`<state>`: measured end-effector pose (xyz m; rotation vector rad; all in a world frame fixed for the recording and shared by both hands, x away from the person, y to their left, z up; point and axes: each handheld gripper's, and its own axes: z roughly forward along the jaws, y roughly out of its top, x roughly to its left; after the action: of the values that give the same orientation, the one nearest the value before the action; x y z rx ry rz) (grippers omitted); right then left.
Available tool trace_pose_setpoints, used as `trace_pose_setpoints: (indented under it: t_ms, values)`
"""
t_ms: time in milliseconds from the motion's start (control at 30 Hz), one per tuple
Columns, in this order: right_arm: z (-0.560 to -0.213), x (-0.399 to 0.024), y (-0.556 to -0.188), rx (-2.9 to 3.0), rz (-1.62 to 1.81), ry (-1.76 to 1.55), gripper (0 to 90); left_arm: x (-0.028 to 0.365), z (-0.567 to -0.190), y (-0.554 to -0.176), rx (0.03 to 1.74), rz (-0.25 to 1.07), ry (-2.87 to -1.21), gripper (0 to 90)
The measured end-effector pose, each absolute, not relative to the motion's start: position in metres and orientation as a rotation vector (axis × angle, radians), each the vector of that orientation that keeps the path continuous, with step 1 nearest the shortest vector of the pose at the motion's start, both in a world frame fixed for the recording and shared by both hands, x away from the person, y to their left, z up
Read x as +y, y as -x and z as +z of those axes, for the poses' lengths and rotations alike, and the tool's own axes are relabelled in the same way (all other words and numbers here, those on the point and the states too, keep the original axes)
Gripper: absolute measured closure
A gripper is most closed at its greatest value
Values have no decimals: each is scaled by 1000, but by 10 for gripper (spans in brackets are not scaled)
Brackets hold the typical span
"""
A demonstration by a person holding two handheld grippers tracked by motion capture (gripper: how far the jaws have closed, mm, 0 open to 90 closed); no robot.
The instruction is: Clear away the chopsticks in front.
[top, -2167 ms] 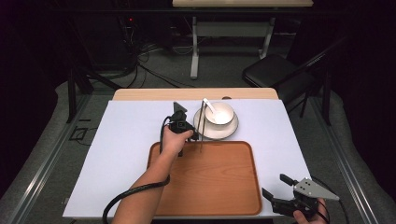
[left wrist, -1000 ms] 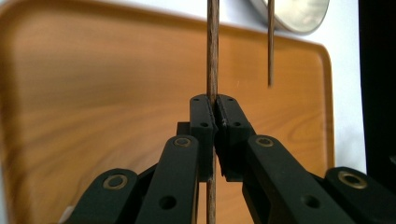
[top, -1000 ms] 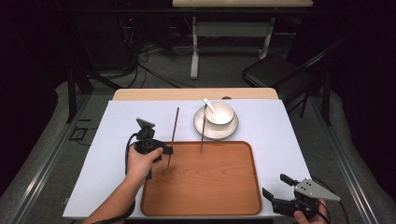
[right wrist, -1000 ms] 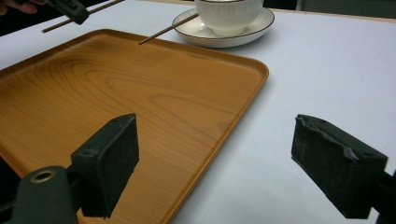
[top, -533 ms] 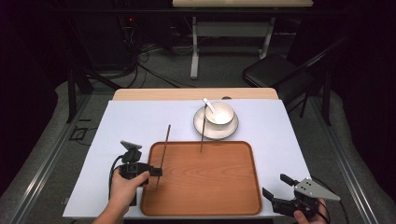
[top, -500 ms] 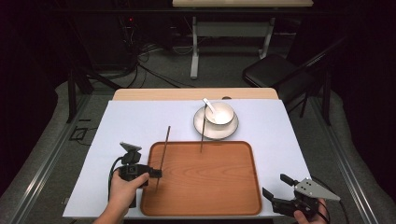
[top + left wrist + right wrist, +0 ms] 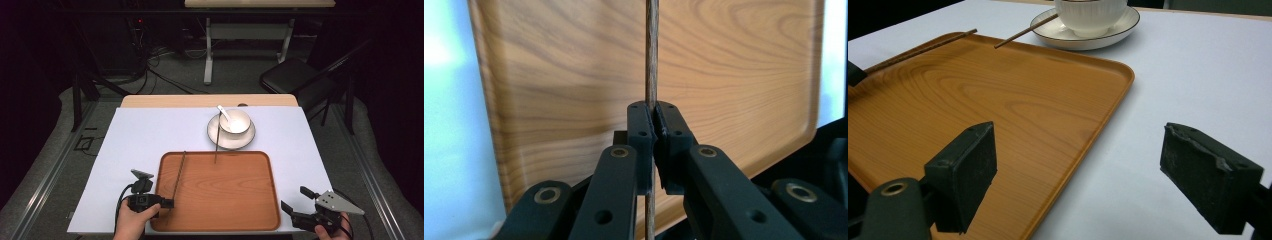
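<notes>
Left gripper, clamped on one chopstick, has carried it from the saucer toward seven o'clock, over the tray; set-down looks near.

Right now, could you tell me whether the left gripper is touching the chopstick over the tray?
Touching. The left gripper view shows the left gripper shut on the chopstick, pads pressed against both its sides.

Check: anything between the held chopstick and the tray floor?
Nothing visible. The left tool is shut on the chopstick, which hangs over the left edge of the wooden tray. The second chopstick leans on the saucer, farther back.
</notes>
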<state>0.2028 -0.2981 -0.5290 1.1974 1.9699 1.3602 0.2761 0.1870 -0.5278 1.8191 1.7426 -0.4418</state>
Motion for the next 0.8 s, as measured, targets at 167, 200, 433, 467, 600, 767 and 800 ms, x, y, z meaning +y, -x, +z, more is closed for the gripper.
trace_pose_setpoints:
  t_ms: [167,200,433,467,600,767,800]
  values:
    - [-529,-299,-203,1966,1362,-1198,147,185,-535,-279,1771,-454,-1829,858]
    - [-529,-299,-203,1966,1362,-1198,147,184,-536,-280,1777,-454,-1829,858]
    - [-529,-299,-203,1964,1365,-1201,147,179,-537,-282,1801,-454,-1839,851]
    - [-529,-299,-203,1964,1365,-1201,147,179,-537,-282,1801,-454,-1839,848]
    - [-529,-299,-203,1964,1365,-1202,147,179,-538,-282,1808,-457,-1838,840]
    - [-529,-299,-203,1967,1364,-1205,147,178,-541,-281,1809,-467,-1837,847]
    - [-529,-299,-203,1967,1364,-1205,147,178,-541,-281,1809,-465,-1836,847]
